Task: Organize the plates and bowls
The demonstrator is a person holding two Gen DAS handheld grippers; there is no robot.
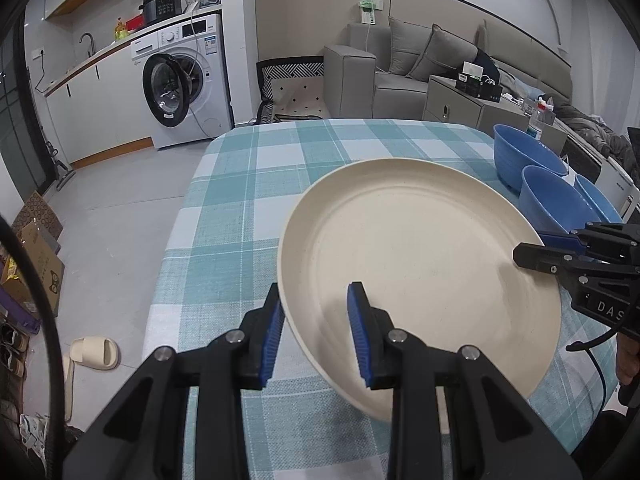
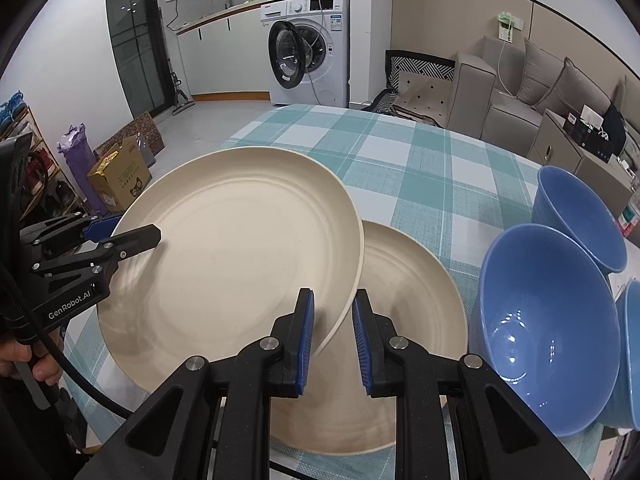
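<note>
I hold a cream plate off the table with both grippers. My left gripper is shut on its near left rim, one blue pad under the rim and one inside. On the opposite rim my right gripper is shut the same way. Partly covered below the held plate, a second cream plate lies flat on the checked tablecloth. Three blue bowls stand close together to the right of the plates.
The table's left edge drops to a grey floor with a slipper and cardboard boxes. A washing machine with its door open and a grey sofa stand beyond the far edge. A hand grips the left tool.
</note>
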